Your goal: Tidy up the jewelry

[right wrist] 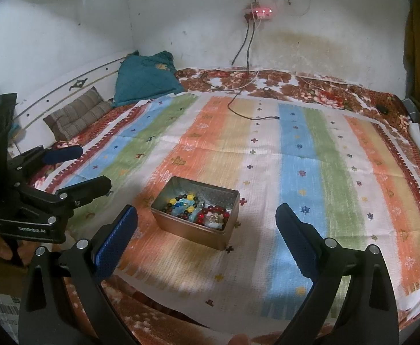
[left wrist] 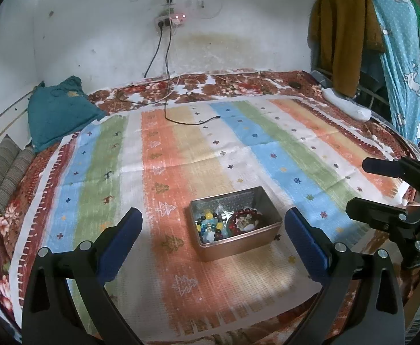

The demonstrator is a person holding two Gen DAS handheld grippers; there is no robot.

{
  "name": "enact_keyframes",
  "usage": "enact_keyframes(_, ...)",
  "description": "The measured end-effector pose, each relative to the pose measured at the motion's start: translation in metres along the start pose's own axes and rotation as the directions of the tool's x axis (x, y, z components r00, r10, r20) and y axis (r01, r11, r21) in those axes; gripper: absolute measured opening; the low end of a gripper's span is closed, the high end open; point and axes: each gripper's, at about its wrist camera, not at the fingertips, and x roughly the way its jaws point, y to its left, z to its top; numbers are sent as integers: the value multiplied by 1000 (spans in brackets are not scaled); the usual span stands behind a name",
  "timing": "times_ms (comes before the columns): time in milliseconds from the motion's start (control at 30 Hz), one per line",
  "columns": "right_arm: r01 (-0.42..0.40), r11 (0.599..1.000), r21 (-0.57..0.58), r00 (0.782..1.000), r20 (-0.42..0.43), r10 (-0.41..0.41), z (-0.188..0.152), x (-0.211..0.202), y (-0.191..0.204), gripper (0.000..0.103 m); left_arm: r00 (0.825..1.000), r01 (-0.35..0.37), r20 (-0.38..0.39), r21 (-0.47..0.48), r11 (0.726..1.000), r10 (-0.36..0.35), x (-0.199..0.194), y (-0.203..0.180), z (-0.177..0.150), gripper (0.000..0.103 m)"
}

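Jewelry [left wrist: 227, 225] is sitting heaped in an open metal tin [left wrist: 263, 237] on the striped cloth [left wrist: 164, 149] covering the bed, with a red bead bracelet [left wrist: 246, 221] at the right end and mixed coloured beads [left wrist: 210, 225] at the left. You are holding the left gripper [left wrist: 213, 234] with its fingers spread wide and empty; the tin is lying at twelve o'clock, almost centred between them. The right gripper [right wrist: 207, 231], fingers likewise spread and empty, is facing the tin at about eleven o'clock. The tin's long axis is running from eight to two o'clock in the left view. Neither gripper is looking clearly nearer, though the left seems better lined up.
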Motion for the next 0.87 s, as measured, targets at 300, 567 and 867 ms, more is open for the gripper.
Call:
enact_keyframes(300, -8, 1000, 2, 1000, -5, 9, -3, -1, 3, 98, 1000, 2, 0, 7, 1000, -2, 0, -2, -1, 97)
enact_keyframes(567, -11, 1000, 3, 1000, -6, 11, -4, -2, 3, 98, 1000, 4, 7, 19, 1000, -4, -1, -4, -1, 97)
enact_keyframes(867, -36, 999, 14, 999, -8, 36, -5, -4, -1, 98, 1000, -7, 3, 19, 1000, 7, -1, -3, 1, 97)
